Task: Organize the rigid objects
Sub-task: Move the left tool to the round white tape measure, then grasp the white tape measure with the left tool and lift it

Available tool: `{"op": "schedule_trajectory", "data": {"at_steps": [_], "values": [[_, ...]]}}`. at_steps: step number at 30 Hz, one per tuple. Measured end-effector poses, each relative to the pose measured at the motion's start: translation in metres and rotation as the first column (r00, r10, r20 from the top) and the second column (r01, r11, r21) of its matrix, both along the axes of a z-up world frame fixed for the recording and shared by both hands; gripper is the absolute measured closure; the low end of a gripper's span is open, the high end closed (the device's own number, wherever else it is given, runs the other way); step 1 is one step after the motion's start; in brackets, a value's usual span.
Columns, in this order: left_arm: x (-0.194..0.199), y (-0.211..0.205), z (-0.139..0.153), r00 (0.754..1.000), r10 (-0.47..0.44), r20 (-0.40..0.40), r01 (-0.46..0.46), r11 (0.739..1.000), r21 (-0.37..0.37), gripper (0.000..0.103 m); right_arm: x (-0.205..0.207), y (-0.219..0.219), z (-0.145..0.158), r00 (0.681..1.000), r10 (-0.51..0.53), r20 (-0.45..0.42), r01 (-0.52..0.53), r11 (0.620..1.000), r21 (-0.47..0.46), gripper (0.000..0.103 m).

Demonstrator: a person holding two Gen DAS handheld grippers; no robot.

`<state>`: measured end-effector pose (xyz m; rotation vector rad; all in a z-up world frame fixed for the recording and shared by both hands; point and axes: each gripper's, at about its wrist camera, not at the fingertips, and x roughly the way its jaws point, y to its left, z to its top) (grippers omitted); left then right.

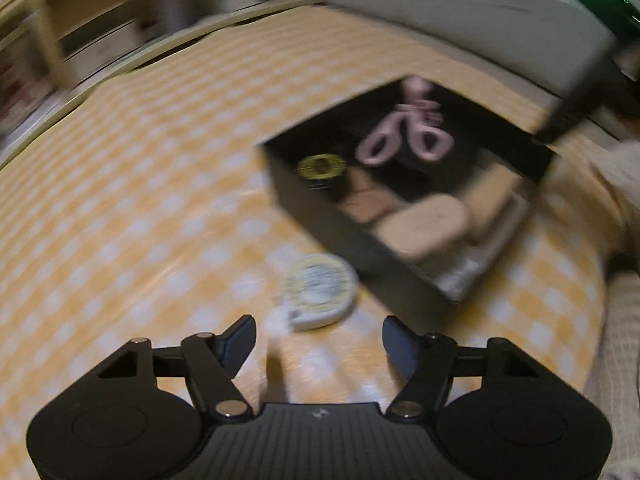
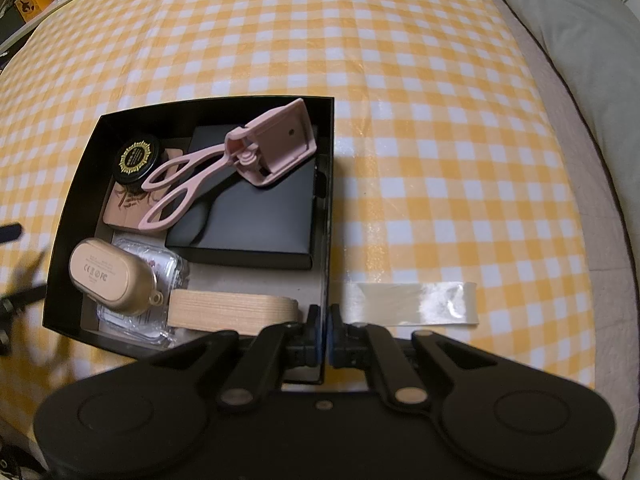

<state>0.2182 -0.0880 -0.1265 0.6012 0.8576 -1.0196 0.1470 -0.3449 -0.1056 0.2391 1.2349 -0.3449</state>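
Observation:
A black box sits on the yellow checked cloth and holds a pink eyelash curler, a round black tin with gold print, a beige earbud case, a black flat case and a wooden block. My right gripper is shut on the box's near right wall. In the blurred left wrist view the box lies ahead to the right. A round white and yellow tin lies on the cloth just ahead of my open, empty left gripper.
A strip of clear tape lies on the cloth right of the box. A grey pillow lies along the right edge. Shelves stand beyond the far edge. A sleeve shows at the right of the left wrist view.

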Motion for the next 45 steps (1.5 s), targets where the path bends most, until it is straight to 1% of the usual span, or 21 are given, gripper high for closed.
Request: {"op": "schedule_trajectory", "data": {"at_steps": [1,3,8,12,15,18,20,24,26,31,35,37,38,39,42,44,45], "values": [[-0.001,-0.002,-0.003,1.000,-0.024,0.001,0.024,1.000,0.004,0.034,0.000,0.000,0.000,1.000,0.000,0.000,0.000,1.000,-0.001,0.100],[-0.001,-0.005,-0.008,0.999,-0.051,0.013,0.050,0.999,0.014,0.038,0.000,0.000,0.000,1.000,0.000,0.000,0.000,1.000,-0.001,0.100],[0.003,-0.007,-0.014,0.996,-0.079,0.044,0.078,0.997,0.015,0.045,0.000,0.000,-0.001,1.000,0.001,-0.001,-0.001,1.000,-0.002,0.100],[0.008,-0.011,-0.021,0.992,-0.094,0.083,0.093,0.996,0.008,0.045,0.000,0.001,-0.001,1.000,0.001,-0.001,-0.001,1.000,-0.001,0.100],[0.011,-0.014,-0.028,0.988,-0.104,0.110,0.103,0.995,0.017,0.045,0.000,0.000,-0.001,1.000,0.000,-0.001,0.000,1.000,0.000,0.100],[0.015,-0.016,-0.031,0.987,-0.114,0.110,0.114,0.993,0.001,0.046,0.000,0.001,-0.001,1.000,0.001,-0.001,-0.001,1.000,-0.002,0.100],[0.016,-0.017,-0.031,0.988,-0.119,0.103,0.121,0.993,-0.006,0.052,0.000,0.000,-0.001,1.000,0.001,-0.001,-0.001,1.000,0.000,0.100],[0.016,-0.017,-0.029,0.989,-0.118,0.088,0.117,0.993,0.017,0.052,0.001,0.002,-0.003,1.000,0.002,-0.003,-0.002,1.000,0.000,0.100],[0.019,-0.012,-0.028,0.991,-0.104,0.084,0.102,0.994,0.034,0.052,0.001,0.002,-0.003,1.000,0.001,-0.003,-0.001,1.000,0.002,0.100],[0.033,0.009,-0.025,0.997,-0.038,0.070,0.033,0.997,0.067,0.052,0.001,0.002,-0.003,1.000,0.002,-0.003,-0.002,1.000,0.000,0.100],[0.041,0.021,-0.023,0.999,0.001,0.043,-0.003,0.998,0.056,0.051,0.001,0.002,-0.003,1.000,0.002,-0.004,-0.002,1.000,-0.002,0.100],[0.042,0.021,-0.025,0.999,0.023,0.037,-0.024,0.999,0.047,0.044,0.001,0.002,-0.003,1.000,0.002,-0.004,-0.002,1.000,-0.001,0.100],[0.042,0.020,-0.025,0.999,0.030,0.036,-0.032,0.999,0.042,0.038,0.002,0.000,-0.004,1.000,0.003,-0.004,-0.003,1.000,-0.001,0.100],[0.043,0.018,-0.026,0.999,0.038,0.031,-0.039,0.999,0.033,0.035,0.002,0.000,-0.004,1.000,0.003,-0.005,-0.003,1.000,-0.001,0.100],[0.042,0.012,-0.028,0.999,0.052,0.012,-0.052,0.999,0.016,0.035,0.002,0.000,-0.004,1.000,0.002,-0.005,-0.002,1.000,-0.001,0.100],[0.040,0.006,-0.030,0.998,0.056,0.031,-0.057,0.998,0.029,0.035,0.002,0.000,-0.004,1.000,0.002,-0.005,-0.002,1.000,-0.001,0.100],[0.039,0.004,-0.029,0.998,0.056,0.040,-0.057,0.998,0.031,0.039,0.002,0.001,-0.004,1.000,0.003,-0.005,-0.003,1.000,-0.001,0.100]]}}
